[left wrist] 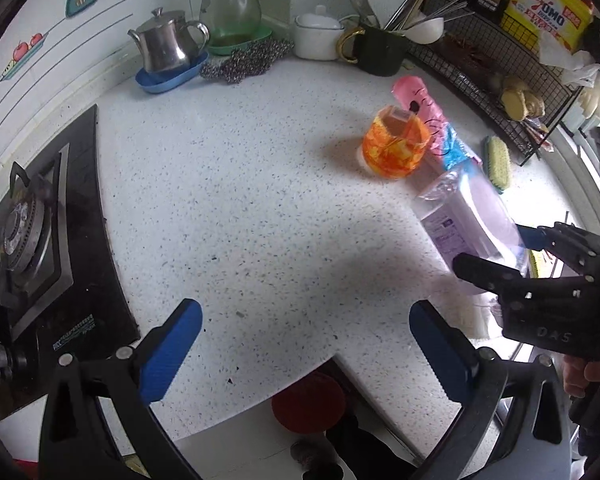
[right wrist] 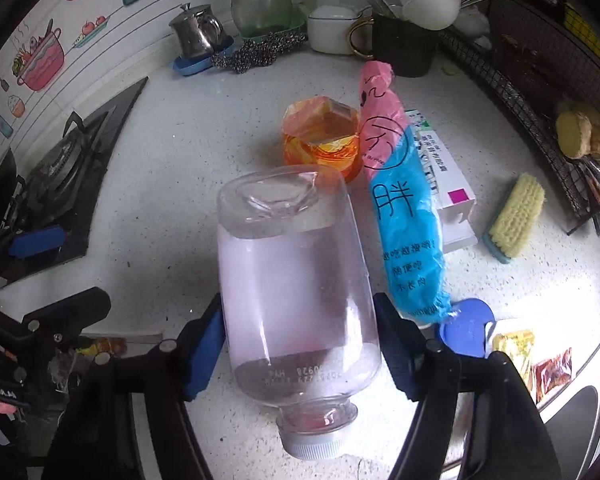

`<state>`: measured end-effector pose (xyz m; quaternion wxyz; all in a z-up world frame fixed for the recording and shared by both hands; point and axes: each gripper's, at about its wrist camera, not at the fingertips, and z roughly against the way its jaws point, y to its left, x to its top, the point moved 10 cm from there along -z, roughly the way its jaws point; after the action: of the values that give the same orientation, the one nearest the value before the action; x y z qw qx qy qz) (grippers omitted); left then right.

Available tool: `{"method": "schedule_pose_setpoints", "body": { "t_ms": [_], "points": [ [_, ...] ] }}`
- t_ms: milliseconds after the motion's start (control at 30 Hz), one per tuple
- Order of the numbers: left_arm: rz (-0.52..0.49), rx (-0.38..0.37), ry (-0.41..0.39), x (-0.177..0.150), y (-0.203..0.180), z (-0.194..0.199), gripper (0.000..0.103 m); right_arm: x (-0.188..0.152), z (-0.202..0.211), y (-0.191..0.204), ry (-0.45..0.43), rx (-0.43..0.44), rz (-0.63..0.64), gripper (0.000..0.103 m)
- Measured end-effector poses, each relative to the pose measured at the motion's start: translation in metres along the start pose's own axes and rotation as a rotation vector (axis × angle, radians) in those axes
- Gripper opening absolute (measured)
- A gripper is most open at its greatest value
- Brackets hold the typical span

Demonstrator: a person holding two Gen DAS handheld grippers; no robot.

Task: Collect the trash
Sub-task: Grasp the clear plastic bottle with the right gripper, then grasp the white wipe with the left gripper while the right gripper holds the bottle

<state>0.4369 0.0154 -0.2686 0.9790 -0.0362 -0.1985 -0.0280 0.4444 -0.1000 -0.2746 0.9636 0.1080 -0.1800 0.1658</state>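
My right gripper is shut on a clear plastic bottle with a white cap, held base forward above the speckled counter; the bottle also shows in the left wrist view. Ahead lie an orange plastic cup, a pink and blue wrapper roll and a white carton. My left gripper is open and empty over the counter's front edge, left of the right gripper. The orange cup and wrapper roll sit beyond it.
A gas stove is at the left. A steel teapot, glass jug, metal scrubber, white pot and utensil mug line the back. A wire rack and yellow brush are at the right.
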Motion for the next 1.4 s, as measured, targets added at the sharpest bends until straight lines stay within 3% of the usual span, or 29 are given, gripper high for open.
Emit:
{"method": "schedule_pose_setpoints", "body": {
  "t_ms": [300, 567, 767, 933, 1067, 1133, 1167, 1333, 1400],
  "points": [
    [-0.098, -0.089, -0.024, 0.012, -0.056, 0.015, 0.103, -0.026, 0.073, -0.060, -0.081, -0.105, -0.149, 0.068],
    [-0.216, -0.163, 0.008, 0.012, -0.124, -0.002, 0.103, -0.056, 0.081, -0.112, -0.086, -0.189, -0.269, 0.068],
    [-0.357, -0.216, 0.057, -0.002, -0.171, -0.023, 0.103, -0.075, 0.086, -0.134, -0.083, -0.190, -0.328, 0.068],
    [-0.464, -0.200, 0.128, -0.027, -0.198, -0.053, 0.103, -0.091, 0.086, -0.142, -0.067, -0.176, -0.352, 0.068],
    [-0.484, -0.200, 0.171, -0.043, -0.208, -0.073, 0.098, -0.101, 0.079, -0.143, -0.051, -0.170, -0.363, 0.068],
    [-0.498, -0.184, 0.191, -0.050, -0.210, -0.081, 0.091, -0.106, 0.076, -0.143, -0.044, -0.163, -0.368, 0.068],
    [-0.503, -0.176, 0.209, -0.054, -0.210, -0.086, 0.083, -0.107, 0.075, -0.143, -0.042, -0.161, -0.370, 0.068],
    [-0.525, -0.158, 0.184, -0.057, -0.213, -0.084, 0.082, -0.114, 0.071, -0.143, -0.031, -0.151, -0.379, 0.068],
    [-0.530, -0.155, 0.168, -0.058, -0.216, -0.085, 0.074, -0.116, 0.070, -0.144, -0.030, -0.152, -0.383, 0.068]
  ]
}}
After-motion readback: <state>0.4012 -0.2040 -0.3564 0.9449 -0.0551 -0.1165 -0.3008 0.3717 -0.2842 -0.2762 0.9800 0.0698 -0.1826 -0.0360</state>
